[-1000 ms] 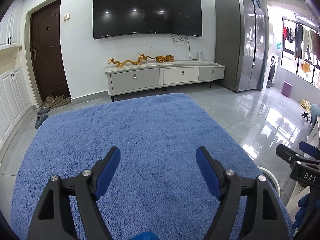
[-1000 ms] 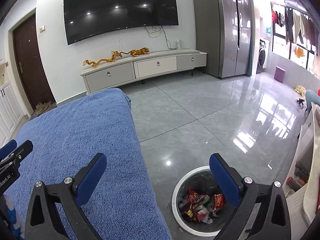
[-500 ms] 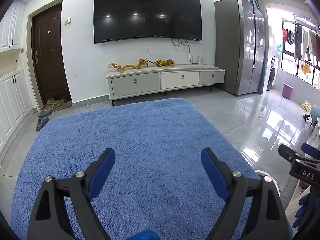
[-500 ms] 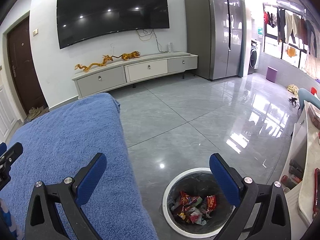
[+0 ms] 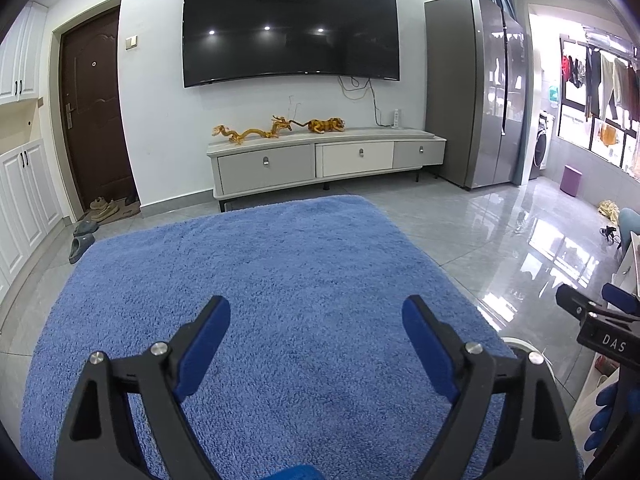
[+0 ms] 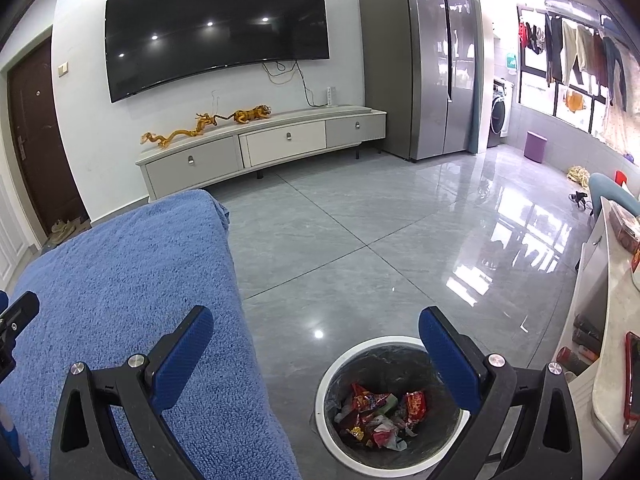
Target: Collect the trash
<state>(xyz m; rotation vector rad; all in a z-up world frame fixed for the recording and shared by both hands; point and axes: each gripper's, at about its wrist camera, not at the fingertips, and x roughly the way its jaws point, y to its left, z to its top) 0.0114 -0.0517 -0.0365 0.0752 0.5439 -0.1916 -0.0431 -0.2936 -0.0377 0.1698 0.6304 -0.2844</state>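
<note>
My left gripper (image 5: 316,320) is open and empty above a table covered in blue terry cloth (image 5: 260,280); no trash shows on the cloth. My right gripper (image 6: 316,332) is open and empty, held above the floor beside the cloth's right edge (image 6: 120,280). Below it stands a round white-rimmed bin (image 6: 332,364) with a dark liner, holding several crumpled red and mixed wrappers (image 6: 376,412). The bin's rim (image 5: 516,342) peeks out behind my left gripper's right finger. The right gripper also shows at the right edge of the left wrist view (image 5: 600,312).
A grey TV cabinet (image 5: 324,160) with gold figurines stands under a wall TV (image 5: 288,28). A tall grey fridge (image 5: 476,88) is at the right. A white counter (image 6: 616,320) with small items lines the right side. Shiny grey tile floor (image 6: 400,240) lies between.
Both grippers have tilted up and drawn back a little; the TV wall sits higher and fuller in view. The bin has shifted toward the middle of the right wrist view. Jaws stay open.
</note>
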